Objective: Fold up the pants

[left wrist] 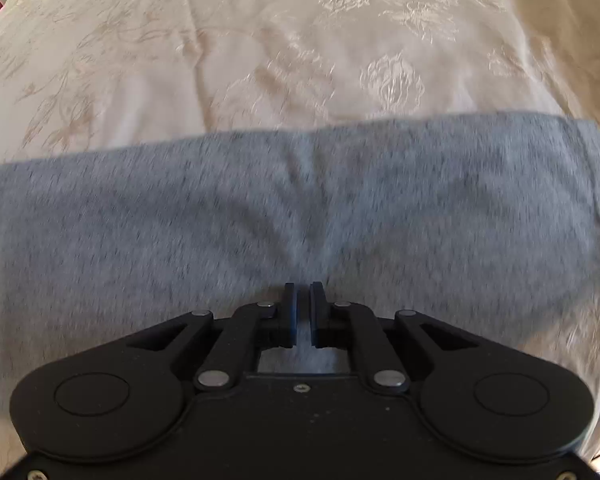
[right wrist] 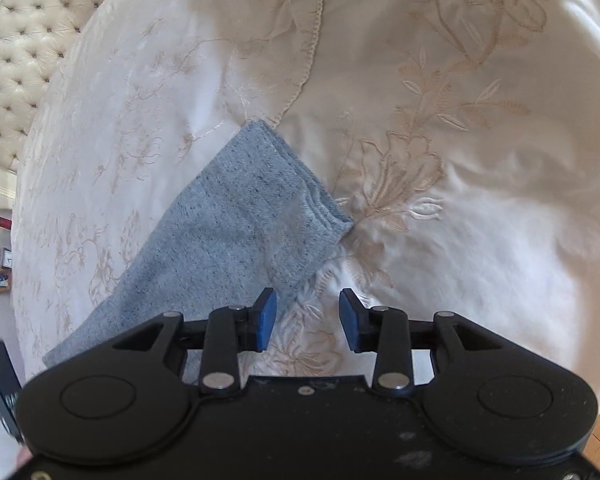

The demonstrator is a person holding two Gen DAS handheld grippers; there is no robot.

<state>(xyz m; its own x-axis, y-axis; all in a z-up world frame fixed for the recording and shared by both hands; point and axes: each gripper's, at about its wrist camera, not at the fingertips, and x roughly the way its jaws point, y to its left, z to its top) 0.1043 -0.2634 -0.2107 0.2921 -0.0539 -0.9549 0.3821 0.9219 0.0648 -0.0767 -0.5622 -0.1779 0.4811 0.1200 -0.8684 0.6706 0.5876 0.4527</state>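
Pants [left wrist: 300,208]: heathered light blue-grey with fine dark flecks. Bedspread [left wrist: 260,60]: cream-white with embroidered flowers, leaves and vines in beige and glossy white, plus a scalloped beige stitched edge. Headboard [right wrist: 24,40]: cream, button-tufted in a diamond pattern. Left gripper [left wrist: 303,300] and right gripper [right wrist: 308,316]: matte black bodies, blue finger pads.

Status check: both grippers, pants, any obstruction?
Left gripper shut, low over pants. Right gripper open, empty, beside pant leg end. Bedspread only; nothing in the way.
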